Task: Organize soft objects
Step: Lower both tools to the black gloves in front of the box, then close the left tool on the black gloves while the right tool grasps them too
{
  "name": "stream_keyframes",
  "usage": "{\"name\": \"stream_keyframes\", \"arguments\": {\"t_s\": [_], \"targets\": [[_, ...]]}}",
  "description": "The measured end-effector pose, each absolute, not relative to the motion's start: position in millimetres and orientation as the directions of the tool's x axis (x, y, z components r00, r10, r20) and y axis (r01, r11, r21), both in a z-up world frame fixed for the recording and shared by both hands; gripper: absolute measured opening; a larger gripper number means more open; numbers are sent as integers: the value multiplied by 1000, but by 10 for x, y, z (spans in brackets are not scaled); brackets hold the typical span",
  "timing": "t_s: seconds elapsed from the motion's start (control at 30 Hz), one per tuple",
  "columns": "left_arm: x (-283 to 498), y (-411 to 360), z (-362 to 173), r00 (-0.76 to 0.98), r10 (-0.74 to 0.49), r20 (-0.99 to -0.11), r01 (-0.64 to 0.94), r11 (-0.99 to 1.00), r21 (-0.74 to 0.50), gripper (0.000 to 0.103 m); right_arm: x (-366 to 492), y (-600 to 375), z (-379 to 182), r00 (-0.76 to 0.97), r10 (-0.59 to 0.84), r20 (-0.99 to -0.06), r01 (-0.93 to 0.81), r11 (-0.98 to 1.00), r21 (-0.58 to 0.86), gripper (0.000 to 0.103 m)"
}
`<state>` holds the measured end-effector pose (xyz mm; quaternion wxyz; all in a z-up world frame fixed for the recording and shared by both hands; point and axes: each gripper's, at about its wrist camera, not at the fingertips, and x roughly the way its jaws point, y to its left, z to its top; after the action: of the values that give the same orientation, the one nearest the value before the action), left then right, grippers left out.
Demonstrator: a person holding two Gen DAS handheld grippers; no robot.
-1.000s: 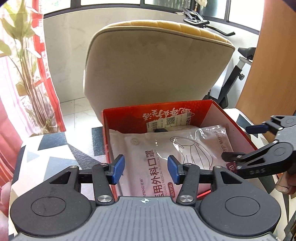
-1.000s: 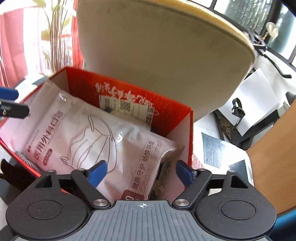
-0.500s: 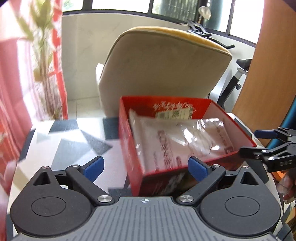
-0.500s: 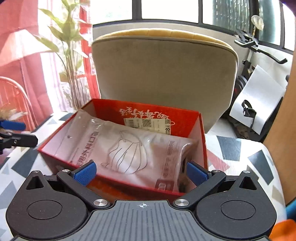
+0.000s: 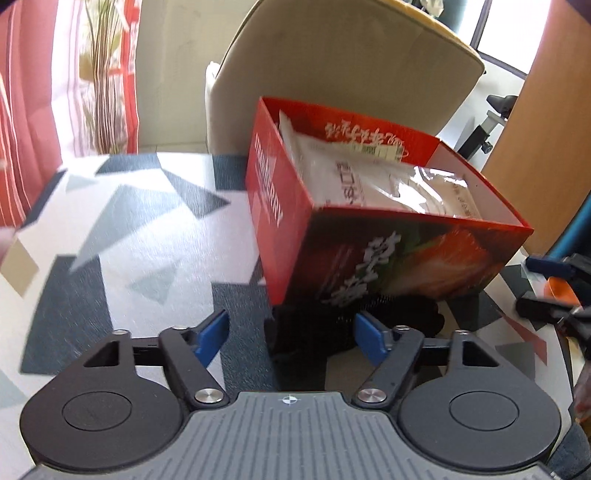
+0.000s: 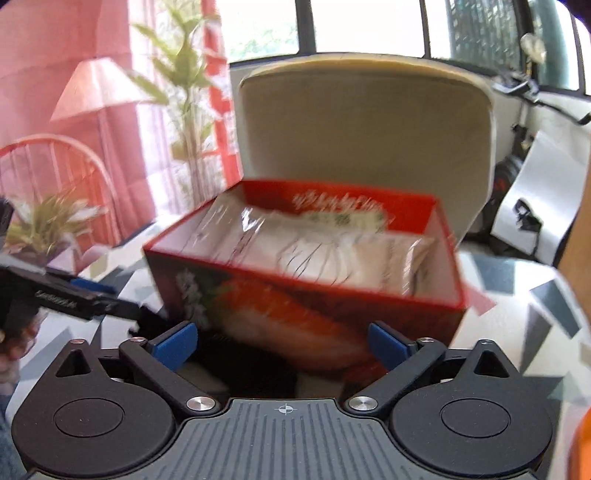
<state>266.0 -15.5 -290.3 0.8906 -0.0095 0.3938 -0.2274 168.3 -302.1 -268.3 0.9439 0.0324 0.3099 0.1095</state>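
Left gripper [image 5: 290, 334]: black linkage arms, blue pads on the fingertips [image 5: 212, 334], two silver pivot screws, round black discs either side, grey ribbed housing with a small white crosshair mark.

Right gripper [image 6: 283, 341]: same build, with blue pads [image 6: 175, 341], silver screws, black discs and crosshair on grey ribs.

Bare skin of the left hand [image 6: 14, 341] shows at the frame edge, blurred.

Bright daylight thru windows [image 6: 369, 26], blown-out glare, motion blur esp. right wrist view, fisheye edge warp, soft shadows
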Motion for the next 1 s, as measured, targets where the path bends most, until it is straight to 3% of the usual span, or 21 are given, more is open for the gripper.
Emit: {"name": "stream_keyframes", "arguments": {"t_s": [0.2, 0.57, 0.77, 0.93, 1.0], "targets": [[2714, -186, -3072, 571, -426, -702, 374, 896, -239, 60, 1883, -2891, -3152, 742, 224, -632, -181, 975, 132, 78], [2804, -205, -3254, 547, -449, -707, 356, 889, -289, 33, 2116, -2745, -3557, 727, 202, -656, -136, 979, 151, 74], [2796, -207, -3309, 539, -453, -710, 351, 887, -300, 28, 2147, -2669, -3600, 728, 192, -658, -113, 980, 162, 67], [2776, -216, -3322, 543, -444, -713, 341, 892, -296, 28, 2107, -2634, -3607, 731, 205, -651, -124, 978, 169, 50], [2749, -230, -3322, 548, -439, -712, 337, 895, -292, 27, 2084, -2625, -3598, 729, 208, -652, -134, 978, 162, 34]]}}
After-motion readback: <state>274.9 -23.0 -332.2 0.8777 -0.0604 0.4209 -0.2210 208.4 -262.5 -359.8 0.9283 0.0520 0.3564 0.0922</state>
